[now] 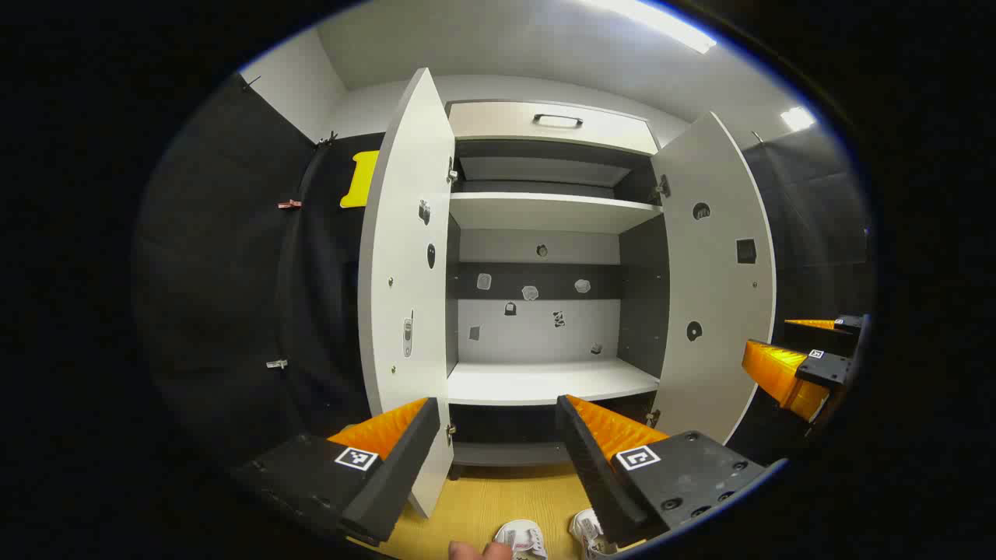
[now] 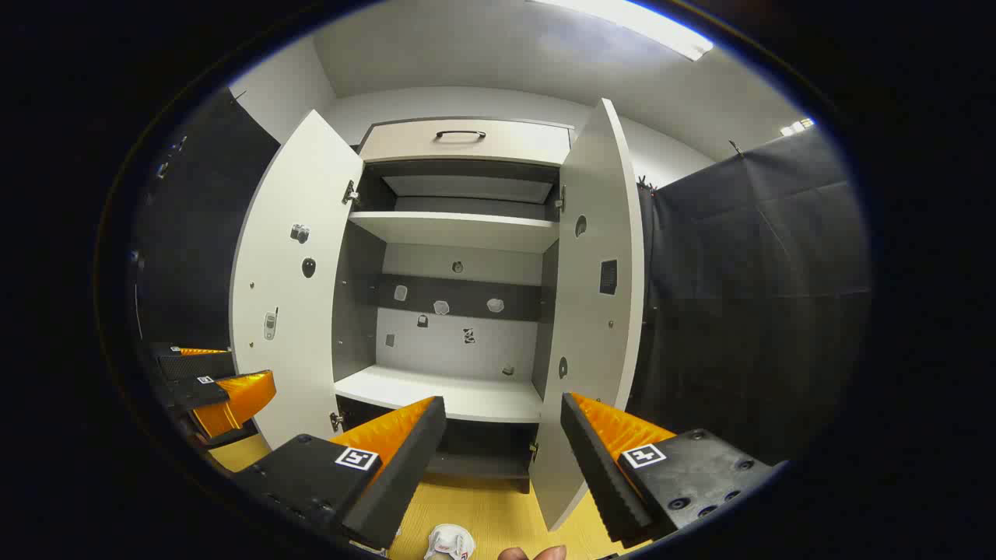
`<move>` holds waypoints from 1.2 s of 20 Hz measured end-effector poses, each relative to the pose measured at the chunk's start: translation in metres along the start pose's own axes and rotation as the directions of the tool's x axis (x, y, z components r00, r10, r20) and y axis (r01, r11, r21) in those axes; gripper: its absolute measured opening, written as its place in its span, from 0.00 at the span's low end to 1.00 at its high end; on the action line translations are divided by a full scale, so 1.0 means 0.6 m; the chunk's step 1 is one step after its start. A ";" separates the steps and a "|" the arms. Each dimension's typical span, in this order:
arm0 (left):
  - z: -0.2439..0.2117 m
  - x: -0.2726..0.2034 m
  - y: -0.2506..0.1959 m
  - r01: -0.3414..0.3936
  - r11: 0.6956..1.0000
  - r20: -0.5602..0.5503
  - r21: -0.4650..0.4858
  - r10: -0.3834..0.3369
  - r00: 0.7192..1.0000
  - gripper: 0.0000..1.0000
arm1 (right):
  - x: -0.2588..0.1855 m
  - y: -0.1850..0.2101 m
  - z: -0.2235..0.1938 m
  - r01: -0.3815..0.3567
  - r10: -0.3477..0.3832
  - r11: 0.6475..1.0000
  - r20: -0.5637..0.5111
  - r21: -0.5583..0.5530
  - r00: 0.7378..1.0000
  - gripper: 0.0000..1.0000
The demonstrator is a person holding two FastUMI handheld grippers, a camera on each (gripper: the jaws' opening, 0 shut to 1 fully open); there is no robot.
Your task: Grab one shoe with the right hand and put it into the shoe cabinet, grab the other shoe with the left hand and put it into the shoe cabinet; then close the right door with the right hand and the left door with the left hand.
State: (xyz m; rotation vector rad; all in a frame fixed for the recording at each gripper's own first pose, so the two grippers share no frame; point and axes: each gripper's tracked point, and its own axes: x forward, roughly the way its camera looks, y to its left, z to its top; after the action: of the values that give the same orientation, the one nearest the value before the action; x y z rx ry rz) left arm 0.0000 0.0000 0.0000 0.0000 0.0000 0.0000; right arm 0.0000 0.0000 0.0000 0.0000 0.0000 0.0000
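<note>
The shoe cabinet [image 1: 537,381] stands ahead with its left door [image 1: 405,272] and right door [image 1: 720,280] swung wide; its shelves are bare. Two white shoes [image 1: 521,538] [image 1: 587,530] lie on the yellow floor just below my left gripper [image 1: 498,435], which is open and holds nothing. In the right gripper view the cabinet [image 2: 451,397] shows with its doors [image 2: 292,280] [image 2: 599,311] open, and one white shoe [image 2: 450,542] lies on the floor under my open, empty right gripper [image 2: 502,439]. The right gripper [image 1: 801,358] shows at the left gripper view's right edge; the left gripper [image 2: 214,381] shows at the right gripper view's left edge.
Black cloth walls [image 1: 233,295] [image 2: 747,311] flank the cabinet on both sides. A drawer with a dark handle [image 1: 557,120] tops the cabinet. A lower dark compartment [image 1: 506,428] sits under the white shelf. Fingertips [image 2: 533,554] of a person's hand show at the bottom edge.
</note>
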 end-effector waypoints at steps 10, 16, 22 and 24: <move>-0.001 -0.004 -0.001 0.010 1.000 0.007 -0.004 -0.010 1.000 0.95 | -0.003 -0.002 -0.003 0.013 -0.013 1.000 -0.003 0.005 1.000 0.98; -0.003 -0.006 0.001 0.011 1.000 0.011 0.001 -0.011 1.000 0.95 | -0.005 -0.001 -0.005 0.016 -0.016 1.000 -0.004 0.011 1.000 0.98; -0.002 -0.011 0.007 0.002 1.000 0.018 0.003 -0.002 1.000 0.95 | -0.010 0.003 -0.016 0.009 -0.009 1.000 -0.023 0.014 1.000 0.98; -0.005 -0.011 0.012 0.000 1.000 0.019 -0.002 0.000 1.000 0.95 | -0.011 0.014 -0.041 -0.001 0.002 1.000 -0.061 0.011 0.998 0.97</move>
State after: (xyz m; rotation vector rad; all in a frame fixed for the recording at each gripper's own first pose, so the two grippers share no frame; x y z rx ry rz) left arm -0.0068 0.0071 -0.0031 -0.0020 -0.0195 0.0004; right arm -0.0069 0.0083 -0.0247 0.0112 0.0612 0.0013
